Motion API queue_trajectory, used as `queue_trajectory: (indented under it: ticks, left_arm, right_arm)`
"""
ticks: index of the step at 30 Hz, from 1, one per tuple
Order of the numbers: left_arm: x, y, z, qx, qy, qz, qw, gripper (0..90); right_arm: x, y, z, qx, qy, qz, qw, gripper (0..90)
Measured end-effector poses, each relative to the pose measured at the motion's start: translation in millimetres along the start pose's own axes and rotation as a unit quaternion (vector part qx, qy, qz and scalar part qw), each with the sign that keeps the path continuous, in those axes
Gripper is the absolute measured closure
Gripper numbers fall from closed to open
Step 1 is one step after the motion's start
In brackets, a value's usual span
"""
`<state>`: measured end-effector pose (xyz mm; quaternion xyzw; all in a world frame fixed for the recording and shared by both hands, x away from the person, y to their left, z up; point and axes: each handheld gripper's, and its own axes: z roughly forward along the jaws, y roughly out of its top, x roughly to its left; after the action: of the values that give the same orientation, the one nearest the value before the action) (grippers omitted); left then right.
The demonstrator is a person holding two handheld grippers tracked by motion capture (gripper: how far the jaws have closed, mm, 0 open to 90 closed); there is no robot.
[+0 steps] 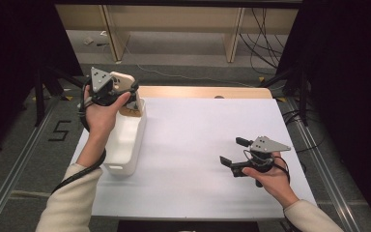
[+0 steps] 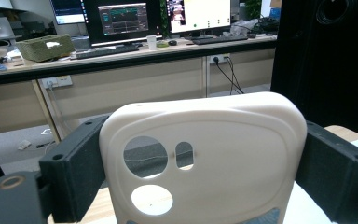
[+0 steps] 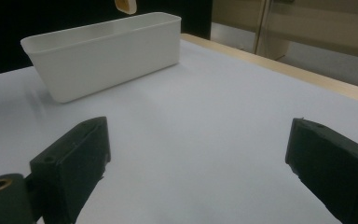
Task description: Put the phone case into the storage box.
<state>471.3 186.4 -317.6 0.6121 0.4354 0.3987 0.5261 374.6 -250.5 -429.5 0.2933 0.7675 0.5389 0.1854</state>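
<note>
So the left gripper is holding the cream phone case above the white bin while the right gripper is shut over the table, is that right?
Not quite: the right gripper is open, jaws wide apart in the right gripper view. The left gripper does hold the cream phone case above the white bin.

Two handheld black tongs, left [image 1: 125,92] and right [image 1: 233,151], each topped by a grey three-cornered plate dotted with small holes. Thick, blocky black jaws with sunken screw holes, a brass-ringed hole behind. Black cable trailing rearward from each. Cream sleeves behind both.
</note>
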Motion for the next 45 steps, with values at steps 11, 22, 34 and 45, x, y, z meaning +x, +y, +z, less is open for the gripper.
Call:
queue_trajectory:
  ticks: [11, 22, 34, 45]
  left_arm:
    - [5.0, -4.2, 5.9, 0.005, 0.001, 0.002, 1.0, 10.4]
    - [7.8, -6.3, 9.6, 0.008, 0.003, 0.004, 1.0, 10.4]
    - [9.9, -7.8, 14.5, 0.009, 0.005, 0.007, 0.9999, 10.4]
    - [13.3, -10.0, 19.2, 0.013, 0.006, 0.009, 0.9999, 10.3]
  right_arm:
    - [-0.1, -0.3, 0.2, 0.0, 0.0, 0.001, 1.0, 7.5]
    - [-0.2, -0.3, 0.1, 0.0, 0.0, 0.002, 1.0, 7.5]
    - [-0.2, -0.4, 0.2, 0.0, 0.0, 0.002, 1.0, 7.6]
    - [-0.1, -0.4, 0.3, 0.0, 0.0, 0.002, 1.0, 7.6]
